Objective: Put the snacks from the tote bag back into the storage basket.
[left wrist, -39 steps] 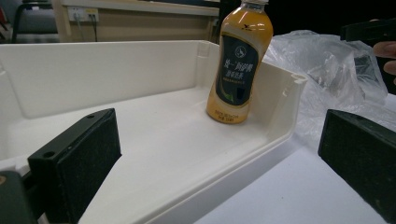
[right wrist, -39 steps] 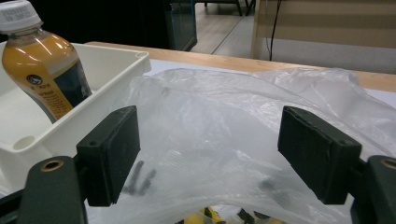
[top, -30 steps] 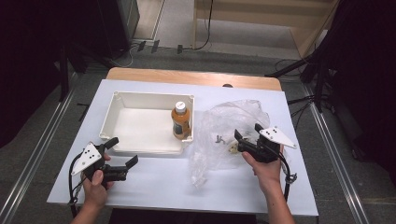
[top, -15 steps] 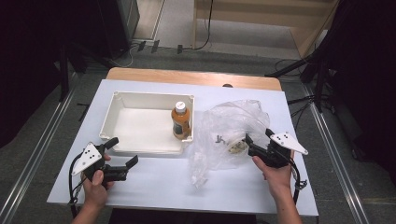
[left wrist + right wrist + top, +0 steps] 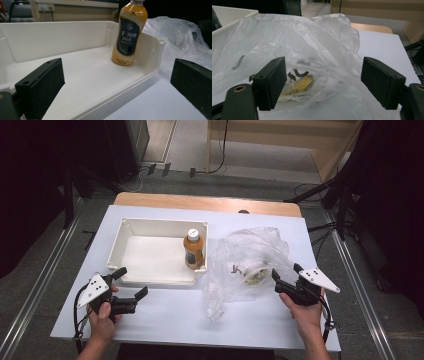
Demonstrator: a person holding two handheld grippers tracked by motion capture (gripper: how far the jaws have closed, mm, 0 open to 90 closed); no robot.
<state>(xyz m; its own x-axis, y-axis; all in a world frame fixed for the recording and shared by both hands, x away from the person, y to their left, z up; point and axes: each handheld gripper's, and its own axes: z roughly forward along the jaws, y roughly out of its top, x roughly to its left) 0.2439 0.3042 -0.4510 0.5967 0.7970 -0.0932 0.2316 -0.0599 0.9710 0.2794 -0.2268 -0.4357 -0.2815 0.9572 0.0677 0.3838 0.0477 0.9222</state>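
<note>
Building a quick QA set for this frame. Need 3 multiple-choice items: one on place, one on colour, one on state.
1. Where does the bottle stand?
A. Inside the white tray, in a corner on the bag's side
B. On the bare table beside the tray
C. Inside the plastic bag

2. What colour is the drink in the bottle?
A. Green
B. Orange
C. Clear

3. How are the right gripper and its fingers?
A. Shut on the bag
B. Shut on the bottle
C. Open, with the plastic bag just ahead

Answers:
1 A: the left gripper view shows the bottle upright on the tray floor by a corner wall.
2 B: the bottle body is orange around a dark label.
3 C: the right gripper view shows a wide gap between the fingers, gripping nothing.
</note>
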